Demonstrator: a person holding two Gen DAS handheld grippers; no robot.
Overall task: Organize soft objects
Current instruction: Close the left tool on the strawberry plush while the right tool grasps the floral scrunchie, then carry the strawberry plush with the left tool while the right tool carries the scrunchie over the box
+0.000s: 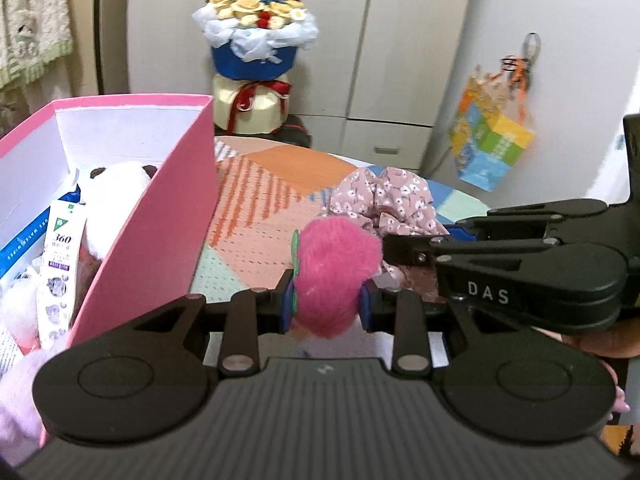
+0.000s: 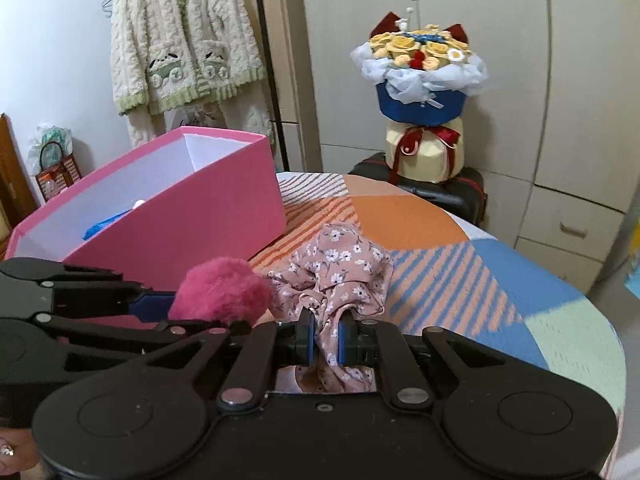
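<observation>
The left hand-held gripper [image 1: 328, 304] is clamped on a fluffy magenta-pink pompom [image 1: 334, 276], its blue pads pressing the fur from both sides, with the ball lifted clear of the patchwork cloth. Just beside it, the right hand-held gripper [image 2: 325, 336] is closed tight on a bunched piece of dusty-pink fabric with small white flowers [image 2: 340, 276], and the rest of that fabric spreads forward onto the desk [image 2: 520, 280], which is covered in orange, blue and mint patches. To the left, standing on the desk, is an open pink cardboard box with a white inside [image 1: 160, 216]. In it lie a white plush toy with dark ears [image 1: 116, 188] and a white tube with printed lettering [image 1: 60, 256]. Farther back, a bouquet of yellow fabric roses in blue and cream wrapping [image 2: 420, 96] stands on a black case [image 2: 440, 192], before pale cupboard doors [image 2: 500, 80].
</observation>
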